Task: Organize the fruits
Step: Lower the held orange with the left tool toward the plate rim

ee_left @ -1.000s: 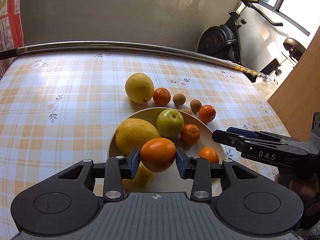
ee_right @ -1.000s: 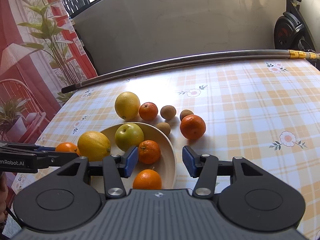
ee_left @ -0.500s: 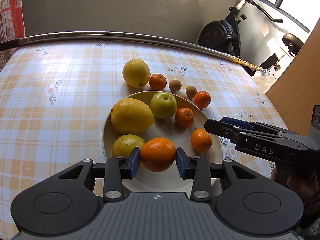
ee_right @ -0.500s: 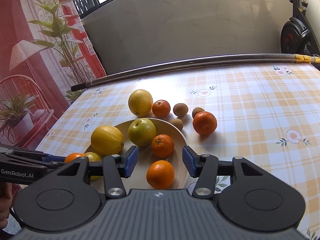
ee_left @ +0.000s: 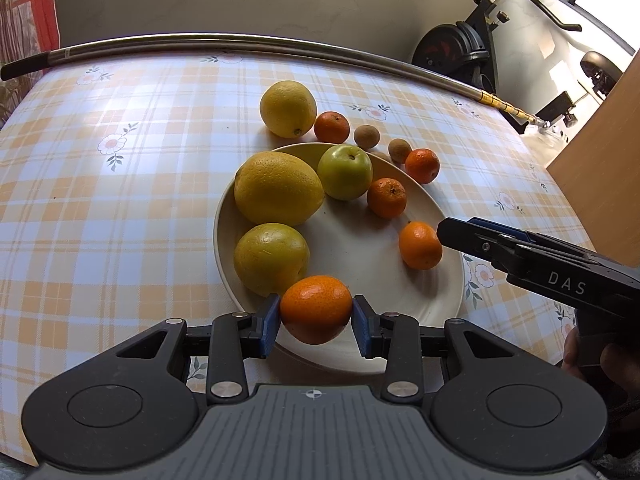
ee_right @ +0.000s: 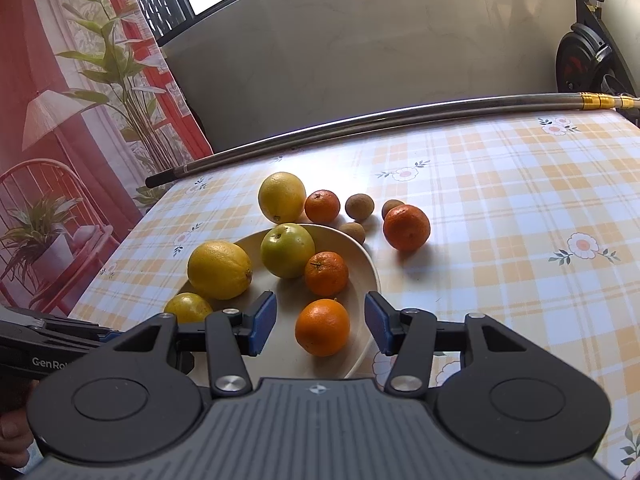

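Observation:
My left gripper (ee_left: 316, 322) is shut on a mandarin (ee_left: 316, 307), held over the near rim of the cream plate (ee_left: 360, 240); whether it touches the plate I cannot tell. On the plate lie a large lemon (ee_left: 278, 188), a yellow-green citrus (ee_left: 271, 258), a green apple (ee_left: 345, 172) and two mandarins (ee_left: 386, 197) (ee_left: 420, 245). My right gripper (ee_right: 320, 312) stands open above the plate's right side, with a mandarin (ee_right: 322, 327) lying below the gap, untouched.
Beyond the plate on the checked tablecloth (ee_left: 120, 200) lie a lemon (ee_left: 288, 109), two mandarins (ee_left: 331, 127) (ee_left: 422, 165) and small brown fruits (ee_left: 366, 137). A metal pole (ee_left: 240, 42) runs along the far table edge. An exercise bike (ee_left: 460, 48) stands behind.
My left gripper has sunk and drawn back with the mandarin, from over the plate's middle to its near rim. The right gripper has hardly moved.

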{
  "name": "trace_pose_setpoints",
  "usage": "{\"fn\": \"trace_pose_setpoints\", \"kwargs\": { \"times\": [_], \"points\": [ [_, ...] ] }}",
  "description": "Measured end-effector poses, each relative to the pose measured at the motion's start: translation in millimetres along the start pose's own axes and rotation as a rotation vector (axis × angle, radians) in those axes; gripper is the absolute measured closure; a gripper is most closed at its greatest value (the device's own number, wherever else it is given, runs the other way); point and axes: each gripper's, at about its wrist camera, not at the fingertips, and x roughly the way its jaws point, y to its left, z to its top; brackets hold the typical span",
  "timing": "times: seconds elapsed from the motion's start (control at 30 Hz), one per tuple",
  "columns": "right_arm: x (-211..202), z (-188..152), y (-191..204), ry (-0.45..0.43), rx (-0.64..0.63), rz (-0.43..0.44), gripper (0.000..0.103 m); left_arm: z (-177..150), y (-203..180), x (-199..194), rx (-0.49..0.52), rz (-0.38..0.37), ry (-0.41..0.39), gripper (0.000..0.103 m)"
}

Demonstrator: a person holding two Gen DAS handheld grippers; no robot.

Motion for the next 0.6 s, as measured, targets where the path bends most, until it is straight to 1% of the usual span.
{"fn": "trace_pose_setpoints", "kwargs": {
  "times": [0.3,0.4,0.6],
  "points": [
    [0.7,-1.0,0.0,0.004,0.002,0.004,0.050,-1.8,-5.6,3.0,0.060,0.046,0.003,0.063],
    [0.9,-0.8,0.0,0.005,0.004,0.003,0.050,-1.8,-6.3,1.0,0.064,0.048,-0.005,0.060],
    [1.2,-1.0,-0.1,0.006,0.005,0.002,0.050,-2.0,-5.3,0.2,0.064,0.053,-0.009,0.060]
  ]
}}
